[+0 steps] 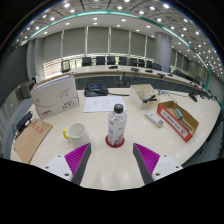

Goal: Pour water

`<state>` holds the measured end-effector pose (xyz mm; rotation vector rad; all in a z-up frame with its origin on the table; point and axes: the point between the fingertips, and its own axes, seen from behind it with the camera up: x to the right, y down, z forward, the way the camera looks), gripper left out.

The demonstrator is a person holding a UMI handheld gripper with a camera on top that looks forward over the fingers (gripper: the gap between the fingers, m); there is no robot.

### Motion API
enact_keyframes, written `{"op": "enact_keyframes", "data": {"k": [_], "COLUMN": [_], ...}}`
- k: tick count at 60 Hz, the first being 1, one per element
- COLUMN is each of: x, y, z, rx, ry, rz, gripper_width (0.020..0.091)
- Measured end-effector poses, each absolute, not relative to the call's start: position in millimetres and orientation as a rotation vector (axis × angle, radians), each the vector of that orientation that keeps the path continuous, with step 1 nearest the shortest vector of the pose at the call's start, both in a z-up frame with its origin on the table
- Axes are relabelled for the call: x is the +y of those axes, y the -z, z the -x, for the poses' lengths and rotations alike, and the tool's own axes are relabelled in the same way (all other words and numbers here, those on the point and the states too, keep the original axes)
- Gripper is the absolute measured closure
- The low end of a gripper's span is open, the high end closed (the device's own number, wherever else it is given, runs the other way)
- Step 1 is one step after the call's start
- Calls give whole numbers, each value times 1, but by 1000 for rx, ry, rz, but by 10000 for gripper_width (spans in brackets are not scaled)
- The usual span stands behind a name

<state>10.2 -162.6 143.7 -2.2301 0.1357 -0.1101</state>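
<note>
You are at the approach, with nothing grasped yet: your fingers (109,160) stand wide apart and empty, their magenta pads angled inward. The water bottle (117,125) stands upright on the pale counter (110,170) just ahead of them, roughly centred on the gap; it is clear ribbed plastic with a dark cap, resting on a small red base. A yellow-rimmed cup (75,131), likely your target, sits to its left, apart from it. Your next move calls for advancing straight until the bottle's body sits between the pads, then closing.
</note>
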Motion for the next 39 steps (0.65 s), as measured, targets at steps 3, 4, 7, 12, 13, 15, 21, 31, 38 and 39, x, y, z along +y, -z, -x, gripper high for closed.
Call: {"op": "enact_keyframes", "data": {"k": [3,4,7,12,13,15,21,31,38,39], "x": [-181,-187,-206,-233,-238,-247,-268,-288,-291,-290], "y": [-157,-163,-172,-183,-184,-186,-189,-188,-188,-188], "z": [4,9,23,45,49,55,71,81,83,83], "rx": [133,134,136,125,121,113,82,94,64,63], "ry": [111,113,105,99,101,109,133,140,166,168], "rz": [2228,2232,2229,2224,2225,2229,2229,2233,2226,2227], "gripper_width": [242,242,242,242,241,242,245,243,243,243]}}
